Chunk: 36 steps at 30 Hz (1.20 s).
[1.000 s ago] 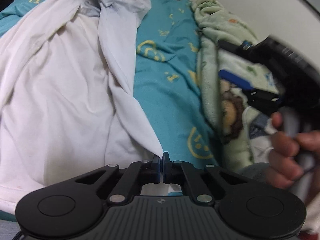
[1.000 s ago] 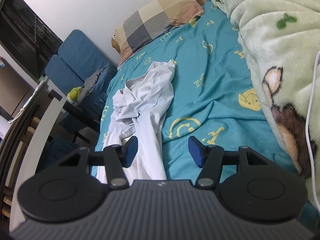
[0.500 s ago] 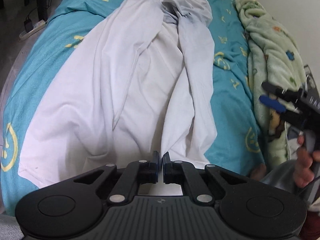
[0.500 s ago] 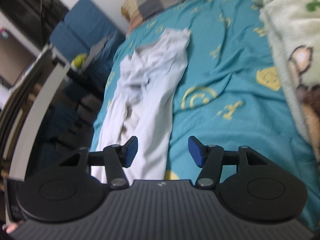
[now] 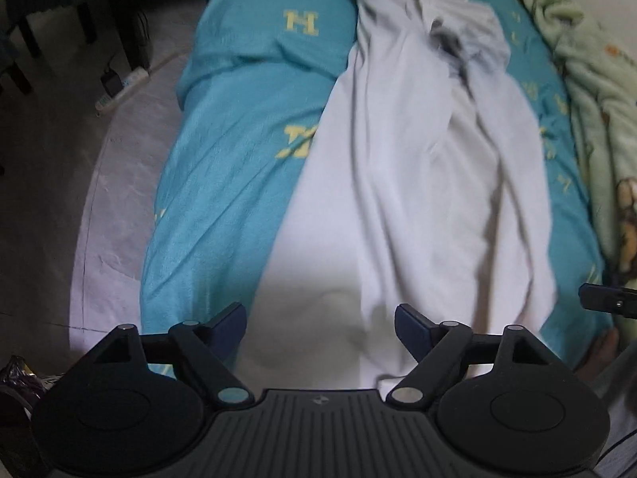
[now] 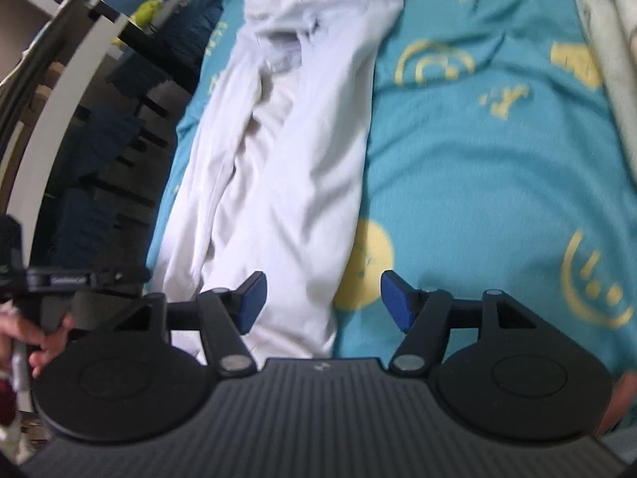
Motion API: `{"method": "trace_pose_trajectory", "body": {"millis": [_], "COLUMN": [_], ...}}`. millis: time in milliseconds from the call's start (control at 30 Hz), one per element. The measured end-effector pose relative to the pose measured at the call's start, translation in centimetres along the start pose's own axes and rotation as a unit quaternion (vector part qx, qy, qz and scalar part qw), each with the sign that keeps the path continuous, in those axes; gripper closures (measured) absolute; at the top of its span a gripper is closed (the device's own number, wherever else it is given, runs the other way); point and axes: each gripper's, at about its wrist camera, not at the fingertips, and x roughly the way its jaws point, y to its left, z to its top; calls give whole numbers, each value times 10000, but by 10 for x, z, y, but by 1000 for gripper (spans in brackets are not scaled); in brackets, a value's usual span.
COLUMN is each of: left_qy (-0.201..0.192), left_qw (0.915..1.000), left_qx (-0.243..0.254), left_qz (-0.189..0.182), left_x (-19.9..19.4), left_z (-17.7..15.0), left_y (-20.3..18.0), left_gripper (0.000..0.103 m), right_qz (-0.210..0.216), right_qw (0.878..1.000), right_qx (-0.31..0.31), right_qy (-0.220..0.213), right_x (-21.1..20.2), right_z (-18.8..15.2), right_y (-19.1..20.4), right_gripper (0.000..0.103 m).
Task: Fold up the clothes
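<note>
A long, rumpled white cotton garment (image 5: 418, 183) lies lengthwise on a teal bedsheet w/ yellow smiley and letter prints (image 5: 223, 183), its near hem at the bed's near end, collar end far. The left gripper (image 5: 320, 324) hangs over the near hem, jaws opening, cloth below and not pinched. The right gripper (image 6: 322, 298) is over the garment's near right edge, jaws opening too, gripping nothing. Pale green fleece blanket (image 5: 597, 91) along the right side.
</note>
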Motion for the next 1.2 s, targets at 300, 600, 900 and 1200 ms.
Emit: {"method": "trace_pose_trajectory", "body": {"millis": [300,600,900,1200], "left_qy": [1166,1676,1028,-670], "left_qw": [9893,9756,9852,9883], "left_qx": [582,1184,1371,192], "left_qz": [-651,-777,-108,-1359], "left_x": [39,33,-14,-133], "left_z": [-4,-16,-24,-44], "left_y": [17,-9,-22,-61], "left_gripper": [13,17,94,94], "right_qz": [-241,-285,-276,38], "right_qw": [9941,9903,9930,9967], "right_qx": [139,-313,-808,-739], "right_qy": [1045,1327,815,-338], "right_x": [52,70,35,-82], "right_z": [-33,-57,-70,-52], "right_y": [19,46,56,37], "right_gripper": [38,37,90,90]}}
